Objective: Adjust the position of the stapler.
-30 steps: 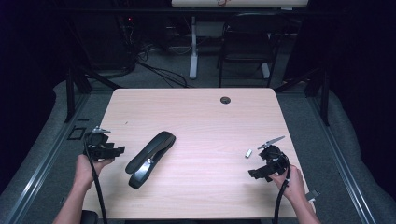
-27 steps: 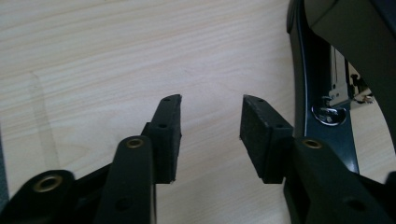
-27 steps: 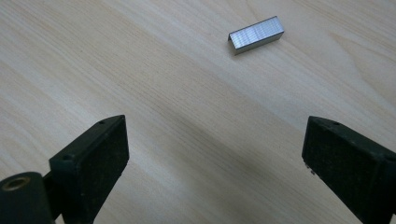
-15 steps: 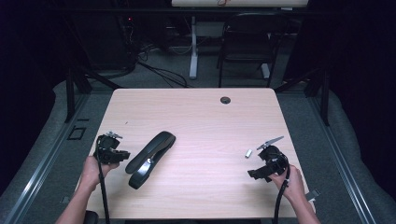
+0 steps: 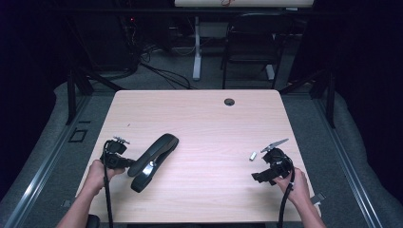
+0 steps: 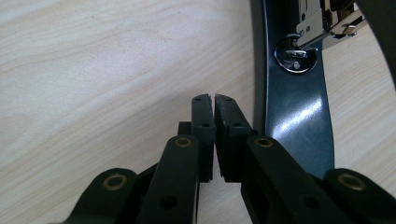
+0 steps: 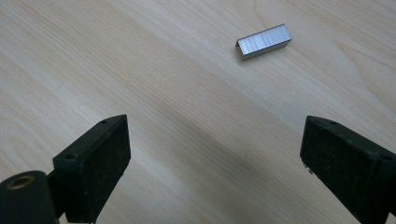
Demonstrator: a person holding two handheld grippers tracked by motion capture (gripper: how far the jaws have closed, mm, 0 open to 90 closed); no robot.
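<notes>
We see the left gripper [image 6: 214,100] w/ jaws pressed together on nothing, tips on the table [image 5: 199,114] just beside the black stapler [image 5: 152,154], which lies opened out, metal hinge [image 6: 296,56] showing in left gripper view. Right gripper [image 7: 215,154] has jaws spread wide, empty, hovering over bare wood; a strip of staples [image 7: 264,41] lies near, ahead of it, untouched. In high view both hands sit at the near table edge, well apart
</notes>
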